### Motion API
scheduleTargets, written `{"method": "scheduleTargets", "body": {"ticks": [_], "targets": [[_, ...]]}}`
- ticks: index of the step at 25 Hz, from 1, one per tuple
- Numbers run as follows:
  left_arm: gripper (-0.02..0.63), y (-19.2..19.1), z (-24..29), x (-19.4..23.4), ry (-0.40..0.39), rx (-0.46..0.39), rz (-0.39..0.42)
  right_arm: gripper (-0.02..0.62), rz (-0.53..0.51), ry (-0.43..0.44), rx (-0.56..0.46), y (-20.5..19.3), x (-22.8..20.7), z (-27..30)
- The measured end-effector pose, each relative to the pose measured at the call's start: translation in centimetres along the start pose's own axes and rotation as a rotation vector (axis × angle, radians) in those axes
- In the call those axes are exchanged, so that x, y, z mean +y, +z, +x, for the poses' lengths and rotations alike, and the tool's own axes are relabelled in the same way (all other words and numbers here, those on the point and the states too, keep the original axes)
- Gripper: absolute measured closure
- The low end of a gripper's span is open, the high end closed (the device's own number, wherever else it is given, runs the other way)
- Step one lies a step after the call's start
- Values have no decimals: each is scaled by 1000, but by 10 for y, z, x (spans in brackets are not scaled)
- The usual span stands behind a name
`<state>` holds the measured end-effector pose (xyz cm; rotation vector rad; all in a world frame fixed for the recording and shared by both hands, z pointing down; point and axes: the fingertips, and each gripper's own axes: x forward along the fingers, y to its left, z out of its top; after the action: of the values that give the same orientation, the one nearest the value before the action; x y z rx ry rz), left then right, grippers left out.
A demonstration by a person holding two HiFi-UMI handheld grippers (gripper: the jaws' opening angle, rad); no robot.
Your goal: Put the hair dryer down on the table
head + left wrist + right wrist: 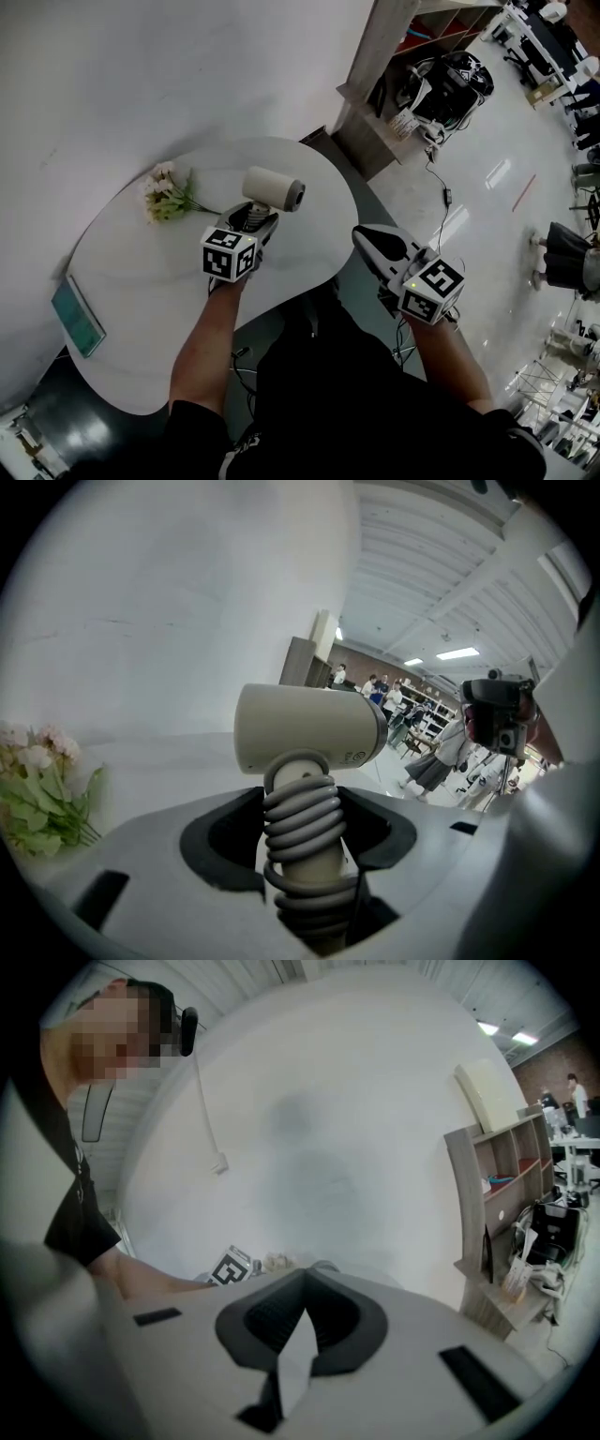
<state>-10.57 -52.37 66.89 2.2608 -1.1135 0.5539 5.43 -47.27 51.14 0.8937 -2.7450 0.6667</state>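
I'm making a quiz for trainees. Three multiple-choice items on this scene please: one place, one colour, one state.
1. Where do the flowers lie? A on the table B on the floor C on a chair
2. Dryer colour? A red B cream C black
3. Right tongs? A open B shut on the dryer C shut, empty
A: they rest on the tabletop. B: its barrel is cream. C: jaws meet on nothing; the left tongs hold the dryer.

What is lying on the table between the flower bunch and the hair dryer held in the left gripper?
Nothing. In the head view, only bare white table shows between the flowers and the hair dryer.
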Motion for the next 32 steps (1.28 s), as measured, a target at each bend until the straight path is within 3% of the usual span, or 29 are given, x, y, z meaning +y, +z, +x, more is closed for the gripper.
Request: {"method": "scheduleTargets", "body": {"ticks": [9, 17, 32], "targets": [[368, -12, 27, -1, -12, 107, 49, 589, -21, -38, 0, 0, -7, -17], [367, -19, 42, 9, -12, 213, 144, 589, 2, -55, 4, -6, -12, -23], [356, -35, 49, 20, 17, 282, 220, 589, 32, -56, 11, -15, -11, -20]]}}
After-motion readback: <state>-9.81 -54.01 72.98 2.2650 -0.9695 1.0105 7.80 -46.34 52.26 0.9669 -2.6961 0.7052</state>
